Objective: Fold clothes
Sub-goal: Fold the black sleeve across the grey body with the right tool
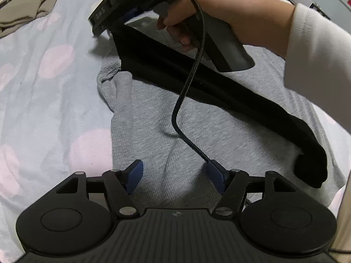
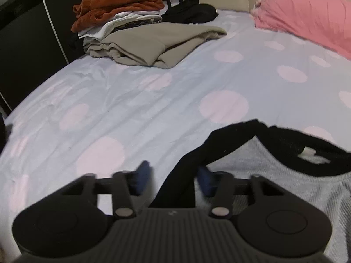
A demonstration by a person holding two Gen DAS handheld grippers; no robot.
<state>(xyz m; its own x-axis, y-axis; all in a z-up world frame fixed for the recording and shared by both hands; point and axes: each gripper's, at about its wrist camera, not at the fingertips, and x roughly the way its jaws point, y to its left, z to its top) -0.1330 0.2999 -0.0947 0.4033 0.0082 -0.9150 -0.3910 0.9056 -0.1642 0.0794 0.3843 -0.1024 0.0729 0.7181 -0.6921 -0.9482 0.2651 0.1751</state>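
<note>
A grey knit garment (image 1: 153,114) lies spread on the bed, with a long black garment (image 1: 219,87) laid across it. My left gripper (image 1: 175,175) hovers open just above the grey cloth, and a low ridge of that cloth runs between its blue pads without touching them. In the right wrist view my right gripper (image 2: 174,180) is blurred. Its jaws stand apart around a strip of the black garment (image 2: 241,135), with a gap showing beside the left pad. A hand (image 1: 219,11) in a white sleeve holds that gripper at the black garment's far end. Its cable (image 1: 186,87) hangs down over the clothes.
The spotted sheet (image 2: 131,98) covers the bed. At the far side lie a folded beige garment (image 2: 158,43), a stack topped by a rust-coloured one (image 2: 118,6), and dark clothes (image 2: 190,11). A pink pillow (image 2: 307,11) lies far right. A dark wardrobe (image 2: 26,43) borders the bed's left edge.
</note>
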